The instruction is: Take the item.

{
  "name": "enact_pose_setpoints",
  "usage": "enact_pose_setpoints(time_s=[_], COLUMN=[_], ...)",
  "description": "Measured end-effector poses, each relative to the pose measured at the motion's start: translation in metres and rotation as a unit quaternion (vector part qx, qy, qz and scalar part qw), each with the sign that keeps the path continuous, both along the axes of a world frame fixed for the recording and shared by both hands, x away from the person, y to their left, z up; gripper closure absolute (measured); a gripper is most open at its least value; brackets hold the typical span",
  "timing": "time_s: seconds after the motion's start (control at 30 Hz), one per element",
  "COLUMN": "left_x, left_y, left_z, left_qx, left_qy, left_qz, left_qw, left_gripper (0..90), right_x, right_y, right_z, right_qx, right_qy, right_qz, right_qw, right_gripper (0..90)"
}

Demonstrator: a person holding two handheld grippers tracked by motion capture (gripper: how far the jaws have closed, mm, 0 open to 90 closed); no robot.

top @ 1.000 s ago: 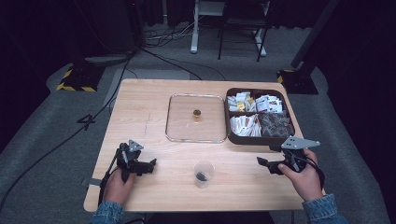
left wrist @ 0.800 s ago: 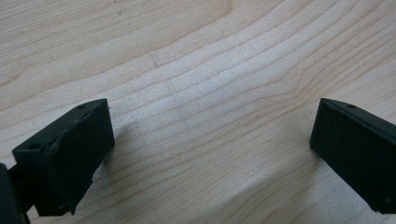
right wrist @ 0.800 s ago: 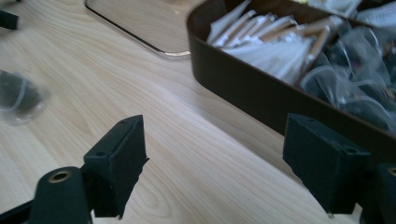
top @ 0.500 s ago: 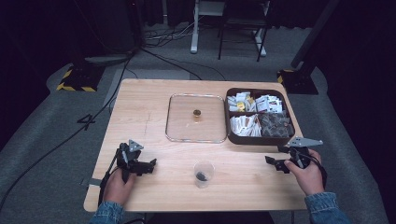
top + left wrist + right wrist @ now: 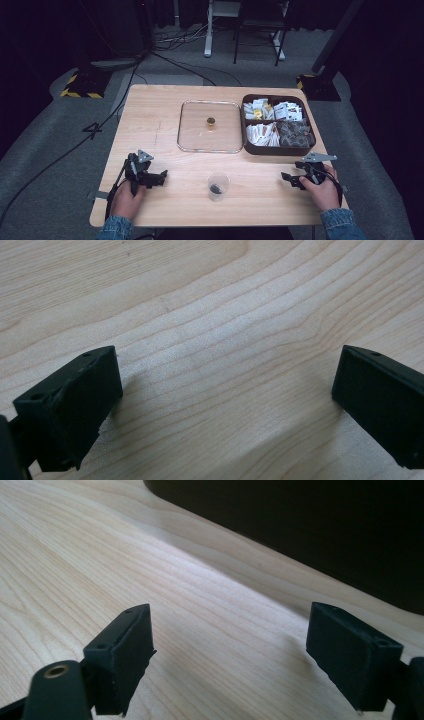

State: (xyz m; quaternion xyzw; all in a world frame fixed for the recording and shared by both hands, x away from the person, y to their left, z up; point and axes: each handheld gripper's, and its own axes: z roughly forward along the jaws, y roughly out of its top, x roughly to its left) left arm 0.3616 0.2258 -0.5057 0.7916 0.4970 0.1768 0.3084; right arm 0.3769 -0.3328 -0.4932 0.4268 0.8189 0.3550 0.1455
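Note:
A small clear plastic cup (image 5: 217, 185) with something dark in its bottom stands near the table's front edge, midway between my hands. My left gripper (image 5: 161, 178) rests on the wood at the front left, open, its jaws wide apart over bare tabletop (image 5: 220, 365). My right gripper (image 5: 286, 179) lies at the front right, also open and empty, with the dark wall of the box (image 5: 310, 525) just beyond its jaws. A clear square lid (image 5: 210, 126) with a small brass knob (image 5: 210, 121) lies flat at the table's middle.
A dark brown divided box (image 5: 276, 148) of sachets and packets sits at the right, touching the lid's edge. Cables run over the grey floor behind the table. The wooden table (image 5: 150, 115) is bare on its left part.
My right gripper has come down and toward the front right of the table, settling on the wood. The left gripper has stayed in place.

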Motion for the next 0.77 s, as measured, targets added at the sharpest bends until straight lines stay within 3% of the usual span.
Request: enact_pose_setpoints(time_s=[0.2,0.3,0.33,0.77], left_x=[0.0000,0.0000,0.0000,0.0000], left_y=[0.0000,0.0000,0.0000,0.0000], left_z=[0.0000,0.0000,0.0000,0.0000], left_qx=[0.000,0.000,0.000,0.000], left_qy=[0.000,0.000,0.000,-0.001], left_qz=[0.000,0.000,0.000,0.000], left_qw=[1.0000,1.0000,1.0000,1.0000], left_gripper=[0.1,0.1,0.1,0.1], right_x=[-0.0030,-0.0035,-0.0037,-0.0034], right_y=[0.0052,0.0071,0.0096,0.0105], right_z=[-0.0062,-0.0081,-0.0112,-0.0115], right_qx=[-0.005,-0.016,-0.019,-0.020], right_qy=[-0.009,-0.022,-0.034,-0.034], right_qz=[0.005,0.009,0.004,0.003], right_qw=[0.9999,0.9996,0.9992,0.9992], right_gripper=[16.1,15.2,11.1,9.9])
